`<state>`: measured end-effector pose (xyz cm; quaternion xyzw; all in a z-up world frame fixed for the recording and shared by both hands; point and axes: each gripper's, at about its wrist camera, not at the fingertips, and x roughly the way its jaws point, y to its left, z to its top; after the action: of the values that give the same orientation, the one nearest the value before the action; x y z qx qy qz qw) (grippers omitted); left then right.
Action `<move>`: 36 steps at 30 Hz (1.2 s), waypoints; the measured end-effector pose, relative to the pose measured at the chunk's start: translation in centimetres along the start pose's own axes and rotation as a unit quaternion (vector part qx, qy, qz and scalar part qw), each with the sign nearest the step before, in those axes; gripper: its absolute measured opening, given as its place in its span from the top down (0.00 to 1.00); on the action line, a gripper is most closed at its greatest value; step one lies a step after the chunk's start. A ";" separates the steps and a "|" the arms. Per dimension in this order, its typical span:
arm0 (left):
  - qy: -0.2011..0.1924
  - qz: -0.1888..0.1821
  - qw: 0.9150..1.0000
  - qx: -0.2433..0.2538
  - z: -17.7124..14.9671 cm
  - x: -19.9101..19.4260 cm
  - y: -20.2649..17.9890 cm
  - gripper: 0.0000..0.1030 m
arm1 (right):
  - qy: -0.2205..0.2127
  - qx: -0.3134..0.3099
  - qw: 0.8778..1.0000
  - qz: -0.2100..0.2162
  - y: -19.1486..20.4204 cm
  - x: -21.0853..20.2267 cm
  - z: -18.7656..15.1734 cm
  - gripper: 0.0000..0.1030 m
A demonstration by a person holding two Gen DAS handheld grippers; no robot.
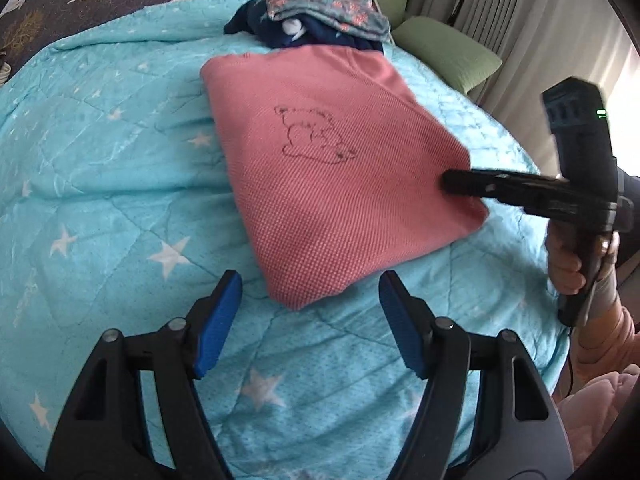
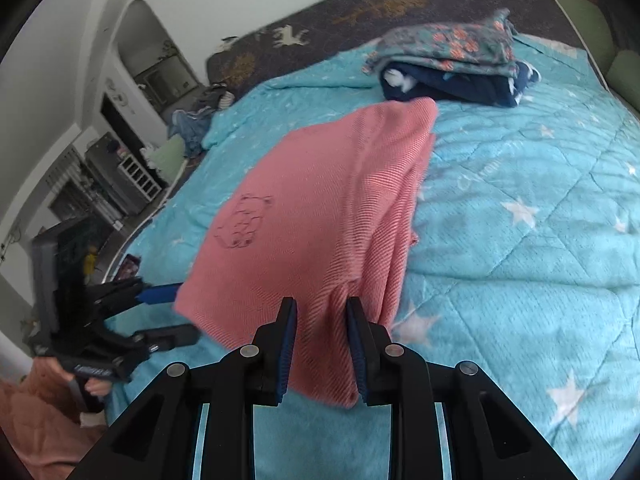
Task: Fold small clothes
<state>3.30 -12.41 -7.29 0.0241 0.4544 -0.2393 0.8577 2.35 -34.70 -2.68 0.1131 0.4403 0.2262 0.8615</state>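
Left wrist view: the left gripper (image 1: 310, 300) stands wide and empty just short of the near corner of the pink garment (image 1: 320, 168), which lies folded on the blue quilt (image 1: 100, 200).

Right wrist view: the right gripper (image 2: 322, 344) pinches the garment's near edge, fabric bunched between its pads.

Step in hand: gripping for another fold. Next, the left gripper must clamp its corner.

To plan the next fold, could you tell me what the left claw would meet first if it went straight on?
Most likely the near corner of the pink garment, lying just ahead of the open left claw; depth is unclear.
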 end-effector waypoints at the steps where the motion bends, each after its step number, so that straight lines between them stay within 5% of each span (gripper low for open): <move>1: -0.004 -0.001 1.000 -0.003 0.0 0.0 0.1 0.30 | 0.004 0.007 1.000 -0.008 -0.2 0.3 0.1 0.95; 8: -0.004 0.012 0.998 -0.055 -0.5 0.0 2.9 0.29 | -0.020 0.104 0.994 0.000 -3.5 -1.9 0.1 0.96; 15: -0.016 -0.001 0.999 -0.029 -0.3 -0.3 1.5 0.28 | -0.011 0.085 0.995 0.040 -2.6 -2.9 -0.4 0.81; 26: -0.012 0.104 0.994 -0.029 1.1 1.6 1.2 0.25 | 0.017 0.063 0.998 0.013 -1.0 -1.4 -1.3 0.74; 30: -0.014 0.100 0.993 -0.066 0.4 0.3 2.6 0.24 | 0.020 0.057 0.998 -0.005 -0.7 -0.8 -1.4 0.74; 36: -0.049 0.120 0.991 -0.021 1.8 -1.3 0.6 0.25 | -0.013 0.035 0.999 0.005 0.5 -2.5 -0.8 0.73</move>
<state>4.28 -11.83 -5.31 0.0486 0.4105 -0.1264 0.9018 0.26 -35.46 -1.21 0.1482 0.4364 0.2131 0.8615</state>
